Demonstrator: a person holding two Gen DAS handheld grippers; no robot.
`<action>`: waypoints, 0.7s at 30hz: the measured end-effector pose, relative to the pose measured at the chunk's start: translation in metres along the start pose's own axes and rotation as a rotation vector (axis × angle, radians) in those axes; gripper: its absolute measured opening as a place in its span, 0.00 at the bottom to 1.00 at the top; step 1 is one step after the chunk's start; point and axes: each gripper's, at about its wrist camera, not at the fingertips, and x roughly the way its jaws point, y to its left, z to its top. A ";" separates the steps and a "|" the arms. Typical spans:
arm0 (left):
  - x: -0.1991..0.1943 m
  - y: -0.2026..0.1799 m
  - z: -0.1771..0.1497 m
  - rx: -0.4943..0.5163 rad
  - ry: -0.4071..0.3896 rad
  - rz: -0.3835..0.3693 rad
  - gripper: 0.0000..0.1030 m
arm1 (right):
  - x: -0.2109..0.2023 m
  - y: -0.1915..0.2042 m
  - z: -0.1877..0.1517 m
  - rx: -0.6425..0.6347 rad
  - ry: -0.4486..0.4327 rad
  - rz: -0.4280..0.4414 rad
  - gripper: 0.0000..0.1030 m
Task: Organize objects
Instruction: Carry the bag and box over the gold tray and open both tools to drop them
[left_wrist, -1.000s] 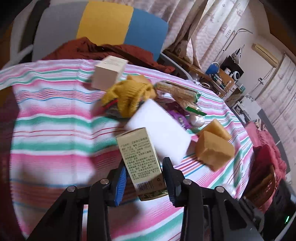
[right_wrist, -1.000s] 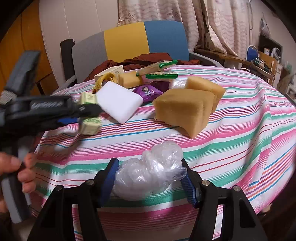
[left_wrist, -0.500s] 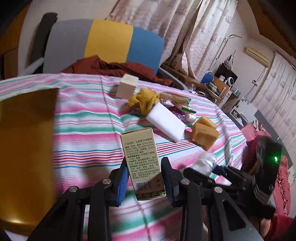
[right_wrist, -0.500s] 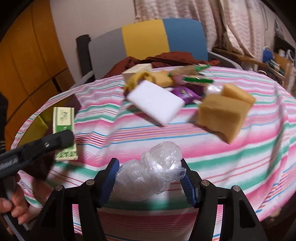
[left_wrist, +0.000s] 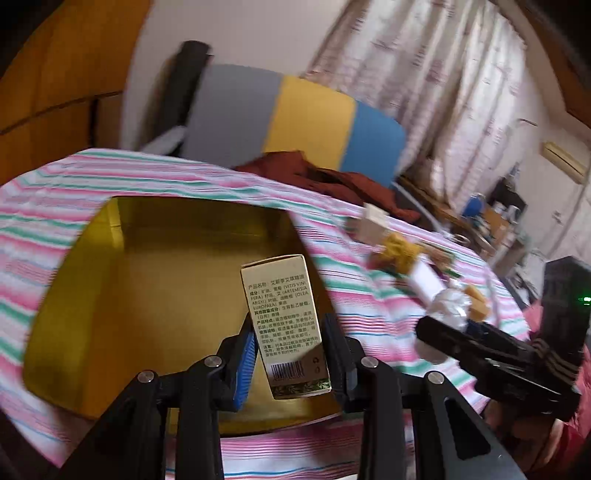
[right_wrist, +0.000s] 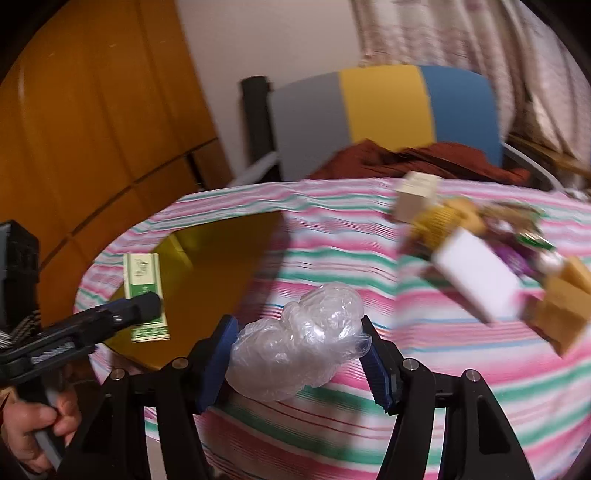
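Observation:
My left gripper (left_wrist: 289, 345) is shut on a small cream carton with green print (left_wrist: 282, 325) and holds it over the open yellow box (left_wrist: 110, 295) at the table's left; the carton (right_wrist: 144, 291) and box (right_wrist: 218, 273) also show in the right wrist view. My right gripper (right_wrist: 297, 356) is shut on a crumpled clear plastic bag (right_wrist: 299, 350) above the striped tablecloth (right_wrist: 332, 258), to the right of the box. It appears in the left wrist view (left_wrist: 443, 325) with the bag (left_wrist: 448, 306).
A pile lies at the table's right: a white sponge block (right_wrist: 480, 273), tan sponges (right_wrist: 557, 314), a yellow knit item (right_wrist: 443, 221), a cream box (right_wrist: 415, 195), snack wrappers (right_wrist: 517, 243). A grey, yellow and blue chair (right_wrist: 384, 110) with red cloth stands behind.
Both grippers have swung left with their loads. The carton now hangs over the yellow box. The bag has moved nearer the box, and the pile has shifted right in both views.

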 end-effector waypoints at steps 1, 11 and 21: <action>-0.001 0.009 0.000 -0.018 0.002 0.022 0.33 | 0.004 0.009 0.001 -0.011 0.000 0.015 0.63; 0.007 0.082 -0.007 -0.153 0.055 0.182 0.33 | 0.061 0.089 0.007 -0.102 0.077 0.132 0.78; 0.008 0.091 -0.010 -0.230 0.053 0.259 0.53 | 0.037 0.079 0.000 -0.062 -0.005 0.128 1.00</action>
